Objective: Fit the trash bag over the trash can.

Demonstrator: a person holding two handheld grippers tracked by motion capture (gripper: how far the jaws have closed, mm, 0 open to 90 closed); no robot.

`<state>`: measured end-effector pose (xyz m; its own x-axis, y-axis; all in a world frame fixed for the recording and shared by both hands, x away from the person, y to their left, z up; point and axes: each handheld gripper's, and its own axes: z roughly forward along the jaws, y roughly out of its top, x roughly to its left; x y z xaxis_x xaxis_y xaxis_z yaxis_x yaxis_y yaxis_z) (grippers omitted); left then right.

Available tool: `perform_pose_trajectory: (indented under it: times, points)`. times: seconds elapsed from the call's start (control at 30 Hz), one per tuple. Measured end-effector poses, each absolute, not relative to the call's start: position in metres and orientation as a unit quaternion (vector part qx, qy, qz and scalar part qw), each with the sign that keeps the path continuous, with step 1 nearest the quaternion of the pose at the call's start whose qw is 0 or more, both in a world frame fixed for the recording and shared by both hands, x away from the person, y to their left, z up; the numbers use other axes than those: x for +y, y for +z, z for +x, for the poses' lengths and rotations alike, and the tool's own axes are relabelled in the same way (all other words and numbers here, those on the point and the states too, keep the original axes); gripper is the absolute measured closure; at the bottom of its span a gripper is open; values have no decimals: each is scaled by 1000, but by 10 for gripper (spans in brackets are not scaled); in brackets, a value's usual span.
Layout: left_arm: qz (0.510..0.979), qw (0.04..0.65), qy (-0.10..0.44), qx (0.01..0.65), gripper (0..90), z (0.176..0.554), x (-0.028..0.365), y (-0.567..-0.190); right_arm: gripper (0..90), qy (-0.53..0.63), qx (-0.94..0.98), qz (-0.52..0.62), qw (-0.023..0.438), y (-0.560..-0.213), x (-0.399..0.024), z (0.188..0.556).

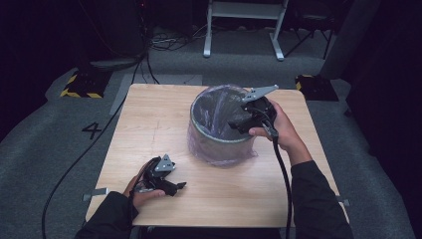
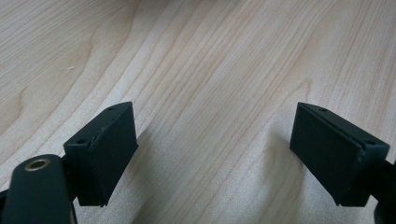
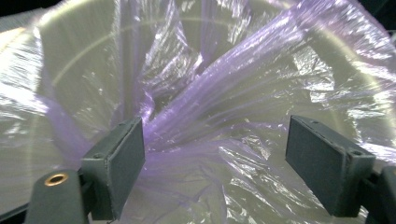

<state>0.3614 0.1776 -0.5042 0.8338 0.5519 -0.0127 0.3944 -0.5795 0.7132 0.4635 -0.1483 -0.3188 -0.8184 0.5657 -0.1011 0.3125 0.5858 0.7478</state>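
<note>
Purple liner between wide-open, empty right tool jaws, untouched.

Your high view looks forward and down on the whole worktop from above your side. Your left gripper view sits close over bare worktop wood, a patch the high view also covers. Your right gripper view peers from near into the bag-lined bin, which the high view shares.

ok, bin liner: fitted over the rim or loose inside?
Fitted over. The purple liner drapes down the outside of the bin and bunches at the base; inside it hangs in wrinkled folds.
</note>
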Motion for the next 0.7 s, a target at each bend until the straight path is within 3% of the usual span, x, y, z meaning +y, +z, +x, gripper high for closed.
perform_pose_trajectory:
  times: [0.7]
  points:
    - [882,372,106,268,143,361,178,-504,211,410,858,240,194,-307,-170,443]
